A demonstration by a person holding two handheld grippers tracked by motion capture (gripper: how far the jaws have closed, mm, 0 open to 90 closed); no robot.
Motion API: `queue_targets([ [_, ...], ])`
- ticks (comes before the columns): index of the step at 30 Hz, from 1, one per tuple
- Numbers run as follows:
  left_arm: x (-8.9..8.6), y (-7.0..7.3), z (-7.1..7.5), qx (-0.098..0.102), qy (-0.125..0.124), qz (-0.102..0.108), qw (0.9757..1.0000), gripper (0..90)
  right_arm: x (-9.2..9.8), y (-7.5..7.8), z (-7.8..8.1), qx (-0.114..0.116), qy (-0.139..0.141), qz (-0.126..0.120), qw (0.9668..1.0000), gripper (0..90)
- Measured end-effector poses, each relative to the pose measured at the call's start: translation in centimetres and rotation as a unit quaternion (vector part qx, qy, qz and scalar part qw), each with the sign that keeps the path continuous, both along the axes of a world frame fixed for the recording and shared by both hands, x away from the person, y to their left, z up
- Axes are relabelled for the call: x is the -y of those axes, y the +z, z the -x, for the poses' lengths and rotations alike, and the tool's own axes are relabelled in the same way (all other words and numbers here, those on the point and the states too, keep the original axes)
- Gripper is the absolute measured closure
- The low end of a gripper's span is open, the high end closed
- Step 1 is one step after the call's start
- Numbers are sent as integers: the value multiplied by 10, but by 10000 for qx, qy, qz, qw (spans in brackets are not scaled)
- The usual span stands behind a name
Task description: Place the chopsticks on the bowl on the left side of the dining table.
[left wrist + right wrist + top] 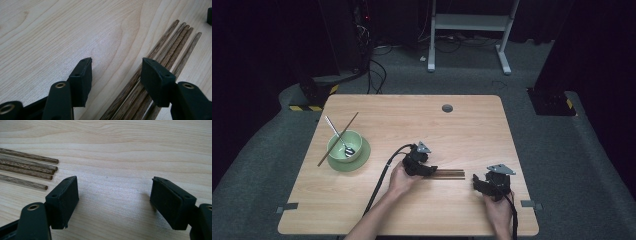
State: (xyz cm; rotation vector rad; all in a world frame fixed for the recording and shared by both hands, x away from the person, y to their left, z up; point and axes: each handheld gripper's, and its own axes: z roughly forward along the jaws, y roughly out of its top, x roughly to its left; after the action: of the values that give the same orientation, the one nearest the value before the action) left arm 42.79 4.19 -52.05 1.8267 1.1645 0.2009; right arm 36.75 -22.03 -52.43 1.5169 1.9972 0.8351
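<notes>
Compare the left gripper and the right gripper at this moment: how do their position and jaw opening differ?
The left gripper sits at the near end of the bundle of chopsticks, one jaw over the sticks; the right gripper rests apart from the sticks, past their tips, over bare table. The left gripper's jaws stand narrower in its own view than the right gripper's wide-set jaws. Both are open and hold nothing, each low over the wood in a hand.
</notes>
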Motion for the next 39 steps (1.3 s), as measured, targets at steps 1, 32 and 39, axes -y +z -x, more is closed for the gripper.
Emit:
queue_targets([
  [1, 0, 0, 0, 6, 15, 7, 10000, 427, 0, 0, 0, 0, 1, 1, 10000, 224],
  [32, -11, -2, -8, 296, 201, -322, 9988, 551, 0, 0, 0, 1, 5, 2, 10000, 224],
  [39, -14, -2, -11, 330, 319, -297, 9985, 593, 0, 0, 0, 0, 3, 1, 10000, 224],
])
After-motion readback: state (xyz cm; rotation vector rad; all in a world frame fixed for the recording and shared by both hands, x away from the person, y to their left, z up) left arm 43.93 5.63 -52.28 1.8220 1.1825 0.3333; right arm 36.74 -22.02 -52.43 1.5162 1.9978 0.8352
